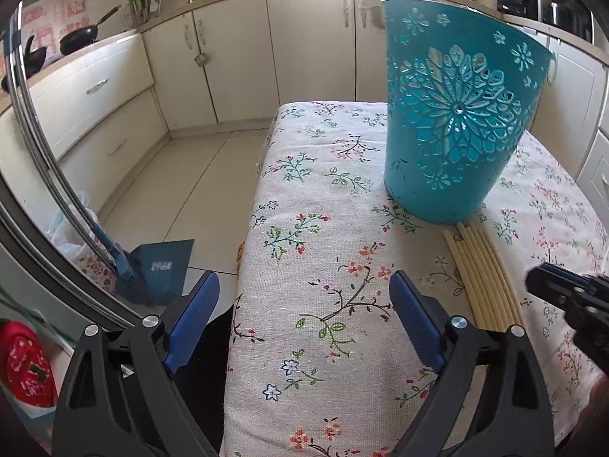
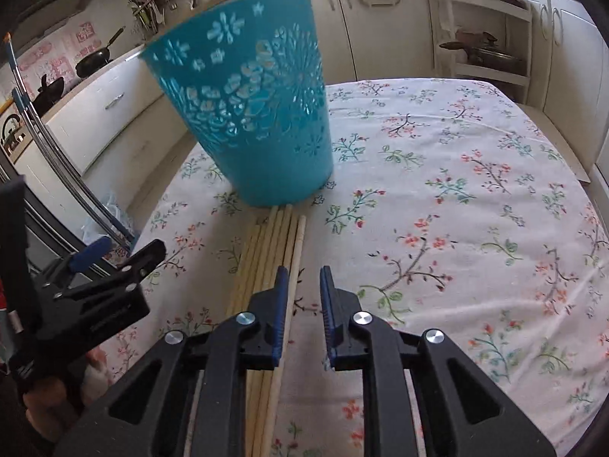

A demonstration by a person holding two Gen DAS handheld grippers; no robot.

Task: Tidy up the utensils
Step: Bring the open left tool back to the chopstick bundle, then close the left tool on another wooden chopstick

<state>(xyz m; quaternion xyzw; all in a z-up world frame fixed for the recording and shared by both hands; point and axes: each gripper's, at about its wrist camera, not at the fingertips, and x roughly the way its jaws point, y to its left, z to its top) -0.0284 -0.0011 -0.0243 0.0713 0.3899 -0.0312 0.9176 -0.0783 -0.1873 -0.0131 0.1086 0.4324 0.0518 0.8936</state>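
Several pale wooden chopsticks (image 1: 483,278) (image 2: 272,236) lie side by side on the floral tablecloth (image 1: 323,190) (image 2: 456,190), their far ends touching the foot of an upright teal openwork bucket (image 1: 456,114) (image 2: 251,114). My right gripper (image 2: 303,270) (image 1: 563,285) hangs low over the near part of the row, its jaws a narrow gap apart. The rightmost chopstick runs along the inner edge of the left finger, and the pads do not press on it. My left gripper (image 1: 304,280) (image 2: 129,251) stands wide open over bare cloth left of the chopsticks, holding nothing.
The table's left edge drops to a tiled floor with a blue dustpan (image 1: 160,266) and metal poles. Cream cabinets (image 1: 304,49) run behind, with pans (image 1: 78,36) on the counter at the left. A shelf rack (image 2: 491,38) stands at the back right. A hand (image 2: 49,400) holds the left gripper.
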